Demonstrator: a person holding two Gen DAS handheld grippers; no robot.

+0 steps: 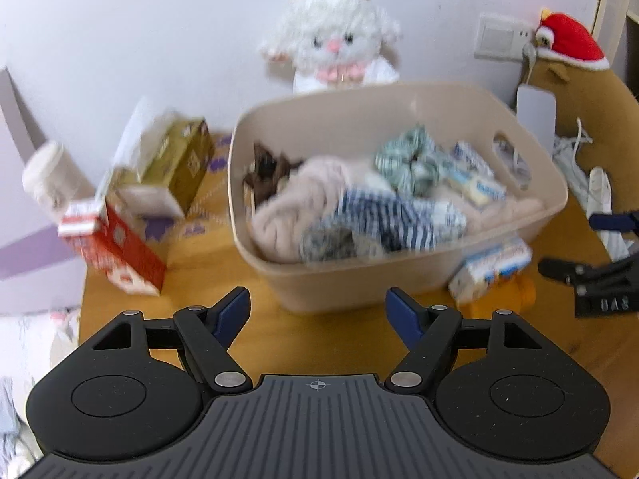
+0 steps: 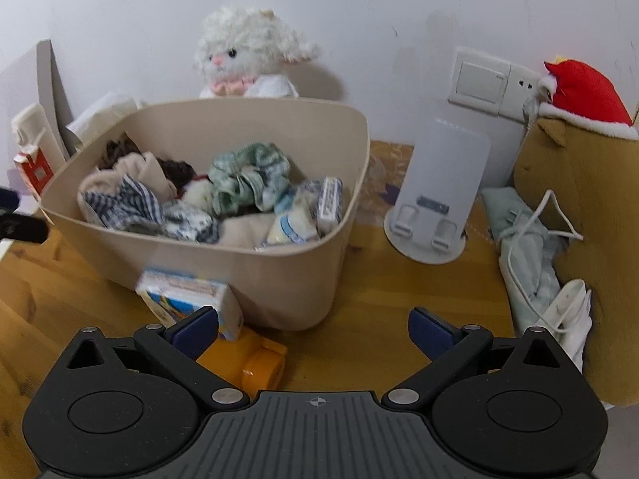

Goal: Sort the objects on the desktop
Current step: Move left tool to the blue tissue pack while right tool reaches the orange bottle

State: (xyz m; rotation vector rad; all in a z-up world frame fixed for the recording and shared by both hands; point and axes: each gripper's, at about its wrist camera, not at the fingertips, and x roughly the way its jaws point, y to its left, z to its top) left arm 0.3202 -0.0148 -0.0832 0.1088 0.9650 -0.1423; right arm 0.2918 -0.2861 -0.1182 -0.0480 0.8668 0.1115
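Beige bin (image 2: 279, 279) holds crumpled cloths (image 2: 247, 179), small packets (image 2: 329, 199).

Soft, even indoor light fills both views, with no glare. The plush lamb (image 2: 243, 56) throws a faint shadow rightward on the white wall (image 2: 399, 8). In the left wrist view the beige bin (image 1: 399, 279) and cartons (image 1: 116, 247) smear with motion blur. Fisheye bending curves the edges, and the corners go dark.

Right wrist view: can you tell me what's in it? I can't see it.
An open hand-held gripper points at a beige tub full of cloths on a wooden desk. A small carton leans on an orange object beside it.
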